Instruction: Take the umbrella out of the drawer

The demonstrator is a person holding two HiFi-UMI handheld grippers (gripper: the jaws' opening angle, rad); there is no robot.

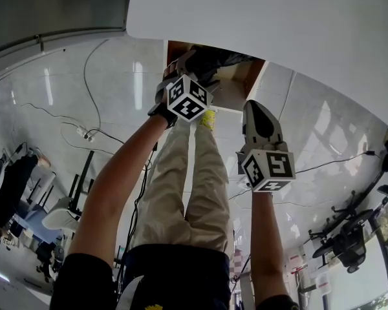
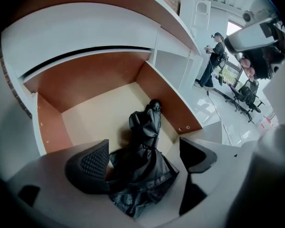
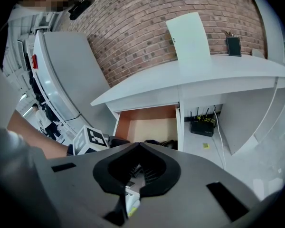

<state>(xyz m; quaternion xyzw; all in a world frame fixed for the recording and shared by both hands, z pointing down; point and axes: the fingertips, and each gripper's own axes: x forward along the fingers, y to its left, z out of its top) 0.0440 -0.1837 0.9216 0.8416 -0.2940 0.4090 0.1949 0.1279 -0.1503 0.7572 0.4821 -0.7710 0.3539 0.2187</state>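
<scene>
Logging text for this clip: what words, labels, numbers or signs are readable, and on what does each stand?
No text is readable in any view.
Marker cubes: square codes only, no letters.
Small mark on the white board on the desk: too small to read.
Red patch on the white panel at left: blurred, unreadable.

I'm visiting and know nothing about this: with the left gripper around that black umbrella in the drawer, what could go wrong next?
1. The left gripper has its jaws apart around the umbrella, over loose folds; closing might catch only fabric, and it could slip.
2. The umbrella lies beside the drawer side wall, under the desktop; lifting could snag it.
3. The right gripper is shut and away, so it likely can't help.
</scene>
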